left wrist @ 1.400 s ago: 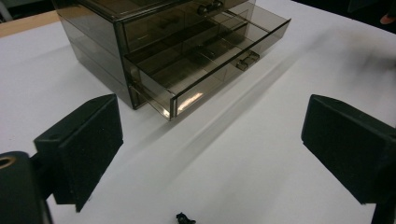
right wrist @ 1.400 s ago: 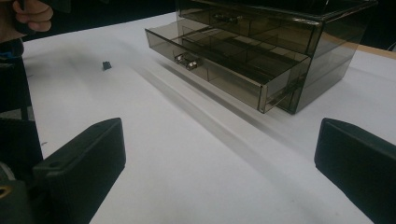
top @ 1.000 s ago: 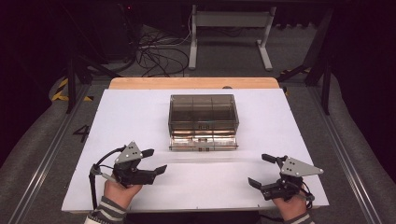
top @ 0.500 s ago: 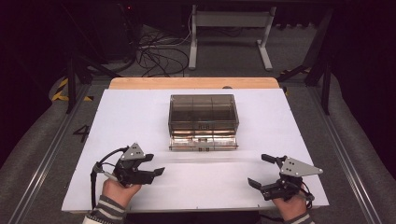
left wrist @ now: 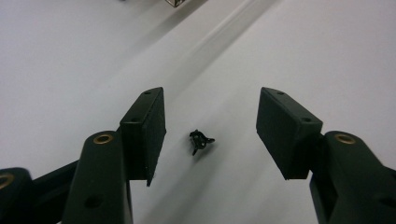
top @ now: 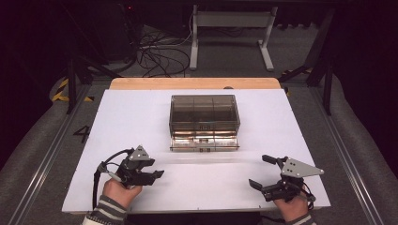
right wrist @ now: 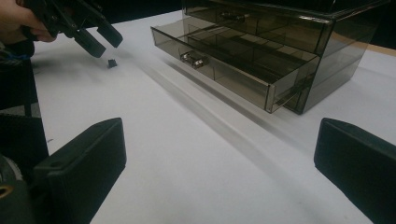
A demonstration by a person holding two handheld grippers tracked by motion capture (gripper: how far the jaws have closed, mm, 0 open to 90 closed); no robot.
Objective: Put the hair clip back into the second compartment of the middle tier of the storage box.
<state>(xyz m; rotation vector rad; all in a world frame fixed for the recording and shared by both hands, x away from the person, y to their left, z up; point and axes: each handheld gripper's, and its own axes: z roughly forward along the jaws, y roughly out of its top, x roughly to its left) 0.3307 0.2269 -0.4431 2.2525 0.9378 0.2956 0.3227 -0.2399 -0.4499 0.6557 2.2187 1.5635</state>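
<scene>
A tiny black part point(left wrist: 200, 141) lies on the white table point(top: 141, 122), between the jaws of my left gripper point(left wrist: 212, 95) and clear of both pads. Those jaws have just been closing, and a gap remains on each side of the part. From above, my left gripper point(top: 155, 172) is at the front left, held in a hand with a striped sleeve. In the right gripper view the same part point(right wrist: 112, 62) sits just below the left gripper point(right wrist: 100, 39). My right gripper point(top: 259, 171) rests at the front right, wide open with nothing between its jaws.
A smoky see-through drawer box point(top: 204, 112) stands in the middle of the table, its bottom drawer point(top: 204, 142) pulled out toward me. The drawer point(right wrist: 224, 60) has several compartments and a metal handle. Bare white tabletop lies between the grippers and the box.
The left gripper's jaws have drawn closer together around the small black part. The hand itself barely shifted. The right gripper has stayed where it was.
</scene>
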